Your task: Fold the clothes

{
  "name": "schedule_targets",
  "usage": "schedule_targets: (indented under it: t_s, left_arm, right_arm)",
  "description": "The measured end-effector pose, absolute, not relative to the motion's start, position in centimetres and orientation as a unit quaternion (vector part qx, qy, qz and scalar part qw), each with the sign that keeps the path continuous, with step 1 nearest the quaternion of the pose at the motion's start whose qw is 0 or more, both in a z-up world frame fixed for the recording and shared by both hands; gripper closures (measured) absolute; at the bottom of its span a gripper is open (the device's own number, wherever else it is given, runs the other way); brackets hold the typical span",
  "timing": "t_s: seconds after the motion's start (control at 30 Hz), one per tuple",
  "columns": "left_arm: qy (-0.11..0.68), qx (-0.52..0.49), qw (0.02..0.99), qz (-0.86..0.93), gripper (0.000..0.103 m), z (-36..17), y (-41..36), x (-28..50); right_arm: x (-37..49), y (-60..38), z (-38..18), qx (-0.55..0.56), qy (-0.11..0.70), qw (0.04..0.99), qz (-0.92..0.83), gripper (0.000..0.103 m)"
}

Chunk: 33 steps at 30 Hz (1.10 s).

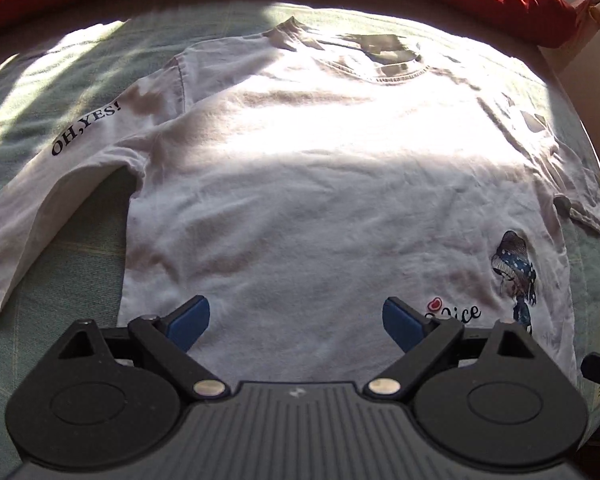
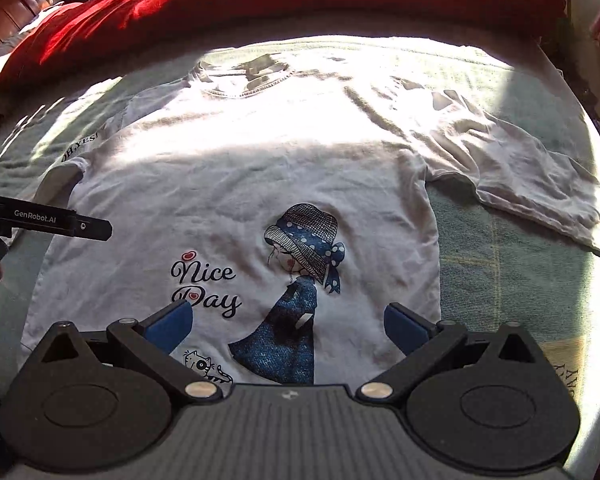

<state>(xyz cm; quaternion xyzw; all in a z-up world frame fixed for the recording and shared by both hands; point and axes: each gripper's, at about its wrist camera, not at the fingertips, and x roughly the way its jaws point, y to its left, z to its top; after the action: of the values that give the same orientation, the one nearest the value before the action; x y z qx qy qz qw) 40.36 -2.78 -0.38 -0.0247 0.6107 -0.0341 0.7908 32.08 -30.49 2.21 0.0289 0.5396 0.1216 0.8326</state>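
Left wrist: left claw (image 1: 296, 322) wide, empty | right claw (image 2: 288, 326) wide, empty, above shirt (image 2: 240, 184)

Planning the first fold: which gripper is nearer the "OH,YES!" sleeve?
Left. The left gripper hovers over the hem on the side of the "OH,YES!" sleeve; the right gripper hovers over the girl print, farther away.

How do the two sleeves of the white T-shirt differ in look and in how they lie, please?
The left sleeve bears black "OH,YES!" lettering; the right sleeve shows no print. The left sleeve lies fairly smooth and stretched out, while the right sleeve is rumpled, with many creases. Both are white and spread outward on the pale green cover.
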Motion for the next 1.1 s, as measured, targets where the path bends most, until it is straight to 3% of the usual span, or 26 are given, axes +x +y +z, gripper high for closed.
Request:
schedule_targets:
  t_s: [0.27, 0.63, 0.97, 1.1]
  left_arm:
    - [0.613, -0.050, 0.788, -0.017, 0.010, 3.4, -4.4, 40.1]
    - [0.578, -0.087, 0.809, -0.063, 0.010, 2.7, 0.8, 43.6]
    - [0.525, -0.150, 0.834, -0.077, 0.010, -2.5, 3.8, 45.2]
    - [0.498, -0.147, 0.851, -0.076, 0.010, -5.2, 4.1, 44.5]
  right_arm:
    - [35.2, -32.4, 5.8, 0.014, 0.539, 0.825, 0.170, 0.000]
    - [36.5, -29.3, 7.0, 0.045, 0.536, 0.838, 0.085, 0.000]
    - [39.3, -24.7, 2.9, 0.028, 0.515, 0.854, 0.070, 0.000]
    - [41.8, -23.4, -1.1, 0.044, 0.500, 0.861, 0.084, 0.000]
